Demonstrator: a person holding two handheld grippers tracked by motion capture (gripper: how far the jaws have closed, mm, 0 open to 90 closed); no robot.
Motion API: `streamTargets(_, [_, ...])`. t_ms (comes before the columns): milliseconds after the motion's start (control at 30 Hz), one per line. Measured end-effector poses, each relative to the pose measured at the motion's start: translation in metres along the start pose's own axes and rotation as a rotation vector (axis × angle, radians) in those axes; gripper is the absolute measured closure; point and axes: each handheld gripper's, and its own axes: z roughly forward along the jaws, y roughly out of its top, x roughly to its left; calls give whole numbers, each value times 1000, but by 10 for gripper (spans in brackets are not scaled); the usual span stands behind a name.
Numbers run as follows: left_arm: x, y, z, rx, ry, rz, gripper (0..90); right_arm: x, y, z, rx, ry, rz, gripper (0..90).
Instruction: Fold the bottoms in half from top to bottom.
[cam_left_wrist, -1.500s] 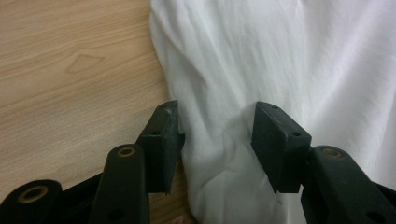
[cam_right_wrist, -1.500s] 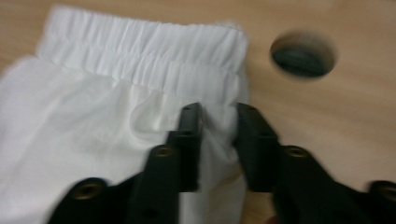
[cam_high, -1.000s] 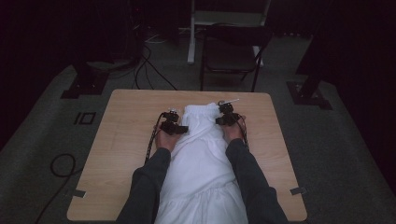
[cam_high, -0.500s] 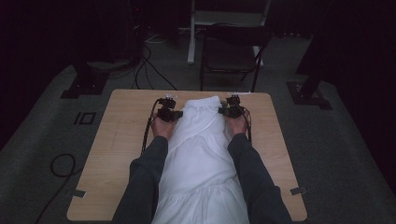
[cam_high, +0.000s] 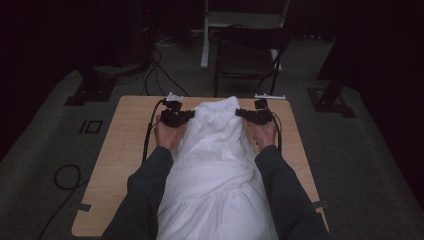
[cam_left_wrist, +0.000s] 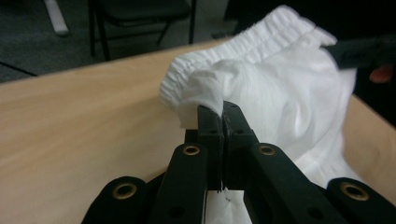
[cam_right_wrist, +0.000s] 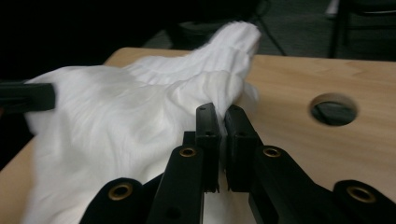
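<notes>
Room: dark around our wooden table (cam_high: 125, 150).
Garment (cam_high: 215, 150): white, lying down the table's middle, waistband at the far end.
Left tongs (cam_high: 186, 116): we have just clamped them on its waistband corner.
Right tongs (cam_high: 241, 114): just clamped on the opposite edge.

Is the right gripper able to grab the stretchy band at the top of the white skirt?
Probably yes. The right gripper is shut on the white skirt just below the stretchy band, with nothing between them; it would have to let go first.
</notes>
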Motion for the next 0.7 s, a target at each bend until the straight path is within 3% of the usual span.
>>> streamTargets(167, [-16,-32,-21,41,-40,42,882,13,-30,-24,23,56,-33,858])
streamTargets(233, [-22,-45,-29,56,-45,70,881,17,-44,-31,44,71,-48,858])
streamTargets(400, [-38,-83,-45,118,-64,95,880,31,-84,-44,109,109,-76,855])
streamTargets(467, [-41,-104,-47,167,-59,106,880,39,-102,-44,150,109,-110,853])
streamTargets(600, [-42,-144,-40,266,-64,62,879,48,-138,-39,249,109,-141,851])
streamTargets(700, [-42,-158,-32,305,-47,66,878,50,-158,-28,322,79,-155,849])
